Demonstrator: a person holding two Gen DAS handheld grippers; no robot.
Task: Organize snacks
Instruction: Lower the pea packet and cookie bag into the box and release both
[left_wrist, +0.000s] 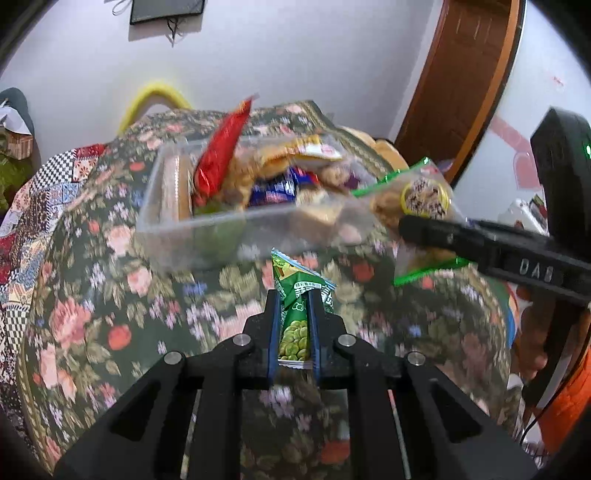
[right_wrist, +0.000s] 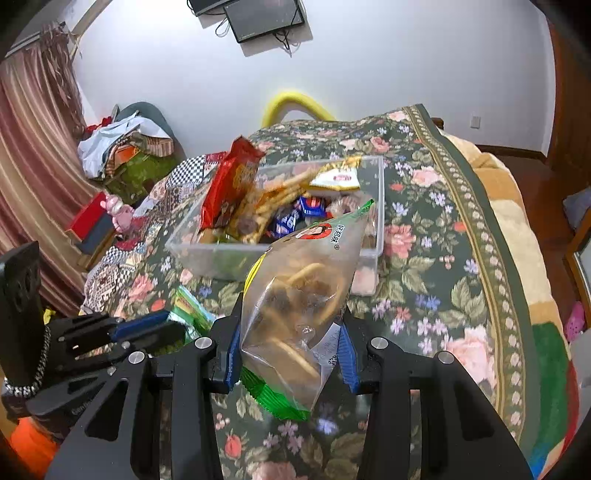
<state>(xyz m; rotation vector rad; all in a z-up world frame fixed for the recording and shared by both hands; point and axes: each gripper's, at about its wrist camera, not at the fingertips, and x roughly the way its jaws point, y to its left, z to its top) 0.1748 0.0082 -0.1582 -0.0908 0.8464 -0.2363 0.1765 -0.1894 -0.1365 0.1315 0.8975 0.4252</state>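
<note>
Left wrist: right gripper (left_wrist: 413, 223) reads "DAB".

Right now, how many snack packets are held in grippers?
2: a green pea packet pinched in the left gripper, and a clear cookie bag in the right gripper.

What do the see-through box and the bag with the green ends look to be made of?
The box looks like rigid clear plastic, slightly frosted: the snacks show through its straight walls. The bag, clamped in the right gripper, looks like thin glossy plastic film: clear, crinkled, catching light, with printed green crimped ends.
</note>
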